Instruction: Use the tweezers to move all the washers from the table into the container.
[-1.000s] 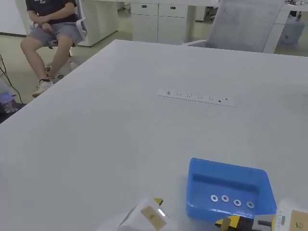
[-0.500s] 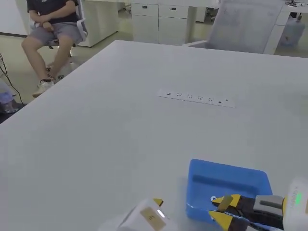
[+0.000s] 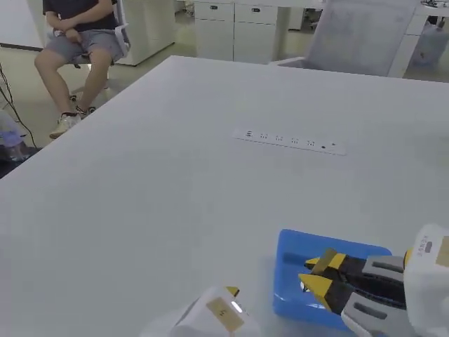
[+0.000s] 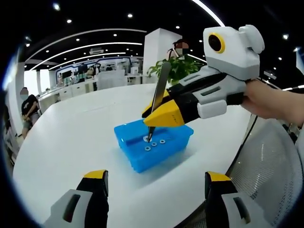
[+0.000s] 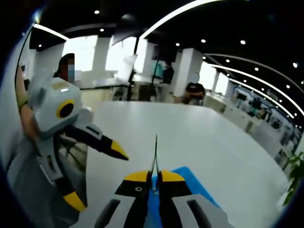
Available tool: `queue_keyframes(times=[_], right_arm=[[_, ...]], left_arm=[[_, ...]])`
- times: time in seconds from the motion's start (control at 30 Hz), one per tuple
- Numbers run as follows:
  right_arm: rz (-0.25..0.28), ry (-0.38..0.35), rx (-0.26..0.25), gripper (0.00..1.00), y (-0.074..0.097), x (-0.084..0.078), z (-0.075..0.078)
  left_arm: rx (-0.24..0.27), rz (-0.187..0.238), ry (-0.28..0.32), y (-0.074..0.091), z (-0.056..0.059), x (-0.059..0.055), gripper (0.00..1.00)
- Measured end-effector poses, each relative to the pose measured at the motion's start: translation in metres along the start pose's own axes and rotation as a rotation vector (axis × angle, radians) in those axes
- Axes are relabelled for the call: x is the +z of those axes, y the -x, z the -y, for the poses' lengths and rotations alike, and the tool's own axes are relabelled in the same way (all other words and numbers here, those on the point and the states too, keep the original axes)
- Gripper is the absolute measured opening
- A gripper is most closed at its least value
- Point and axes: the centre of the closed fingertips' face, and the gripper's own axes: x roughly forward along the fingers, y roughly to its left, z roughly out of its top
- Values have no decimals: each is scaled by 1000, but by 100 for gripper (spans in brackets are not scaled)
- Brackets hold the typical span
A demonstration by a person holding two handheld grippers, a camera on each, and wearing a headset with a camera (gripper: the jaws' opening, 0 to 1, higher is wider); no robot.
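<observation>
Blue plastic container (image 4: 142, 159) stands on the white table (image 4: 66, 142), and four small washers (image 4: 155, 144) lie on its floor, close together. The right gripper (image 4: 159, 111) hangs directly over the container with its jaws pressed together on the metal tweezers (image 4: 161, 83). The long axis of the tweezers is steep, a little tilted, and the thin tip points down into the container, just above or at the washers. Whether the tip is carrying a washer is too small to tell.

The left gripper (image 4: 156, 178) waits near the side of the container, low over the table, with its jaws spread wide and nothing between them. The right one is clearly the nearer.

All washers I can make out are already inside, so I judge the task is at its end or very near. The coming move probably turns on lifting the tip straight up along its own axis.
</observation>
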Motion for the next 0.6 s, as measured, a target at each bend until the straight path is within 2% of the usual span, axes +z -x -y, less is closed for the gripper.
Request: queue_keyframes(times=[0.17,0.3,0.37,0.6], right_arm=[[-5,-43,-13,3,-8,-3,11],[-2,-133,-13,3,-16,-7,18],[-13,-137,-27,3,-20,-10,23],[-44,-185,-24,3,-31,-23,28]], left_arm=[[-3,-3,-3,0,1,0,85],[-4,-2,1,0,0,0,85],[-5,-2,2,0,0,0,85],[-5,-1,12,0,-1,-1,85]])
